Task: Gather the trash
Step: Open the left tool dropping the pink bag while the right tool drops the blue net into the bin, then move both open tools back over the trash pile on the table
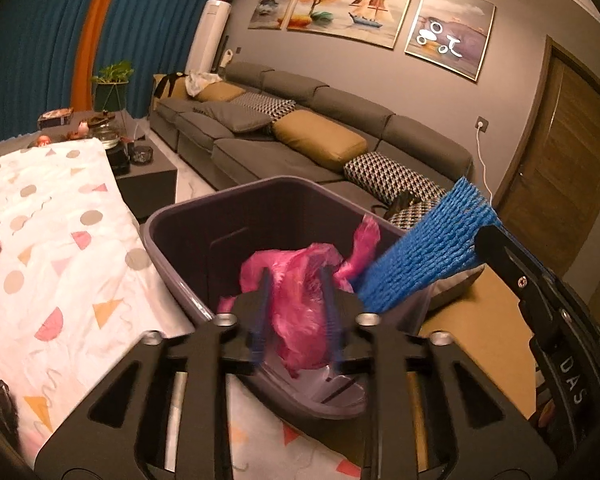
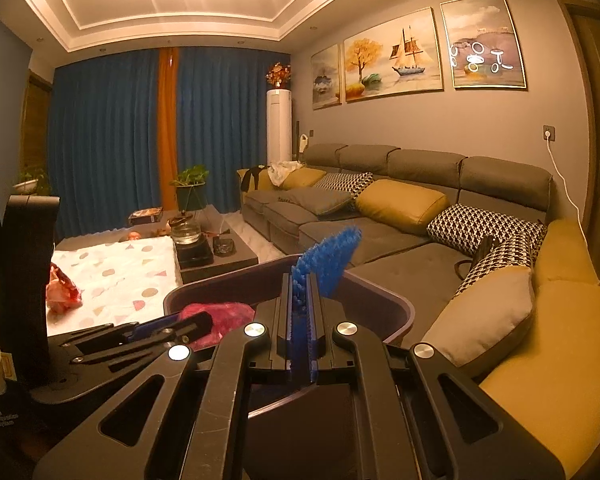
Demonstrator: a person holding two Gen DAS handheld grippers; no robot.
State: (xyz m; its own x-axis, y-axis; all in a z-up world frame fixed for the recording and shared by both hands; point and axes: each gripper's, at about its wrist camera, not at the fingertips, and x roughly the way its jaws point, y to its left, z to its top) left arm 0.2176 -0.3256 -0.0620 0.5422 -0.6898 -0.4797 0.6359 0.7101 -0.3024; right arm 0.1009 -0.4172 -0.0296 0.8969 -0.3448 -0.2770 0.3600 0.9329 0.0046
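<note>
A dark grey bin [image 1: 180, 236] stands at the edge of the patterned tablecloth. My left gripper [image 1: 298, 280] is over the bin's mouth with a crumpled pink plastic bag [image 1: 300, 304] between its fingers; the jaws stand part open around it. My right gripper [image 2: 300, 280] is shut on a blue foam net sleeve [image 2: 330, 260] and holds it above the bin's rim [image 2: 380, 292]. The sleeve also shows in the left wrist view [image 1: 424, 252], reaching over the bin's right side. The pink bag shows in the right wrist view [image 2: 224, 316].
A red crumpled wrapper [image 2: 62, 290] lies on the tablecloth [image 2: 120, 276]. A dark coffee table [image 2: 220, 256] with a glass kettle [image 2: 186, 234] stands behind. A grey sofa [image 2: 380, 216] with cushions runs along the right wall.
</note>
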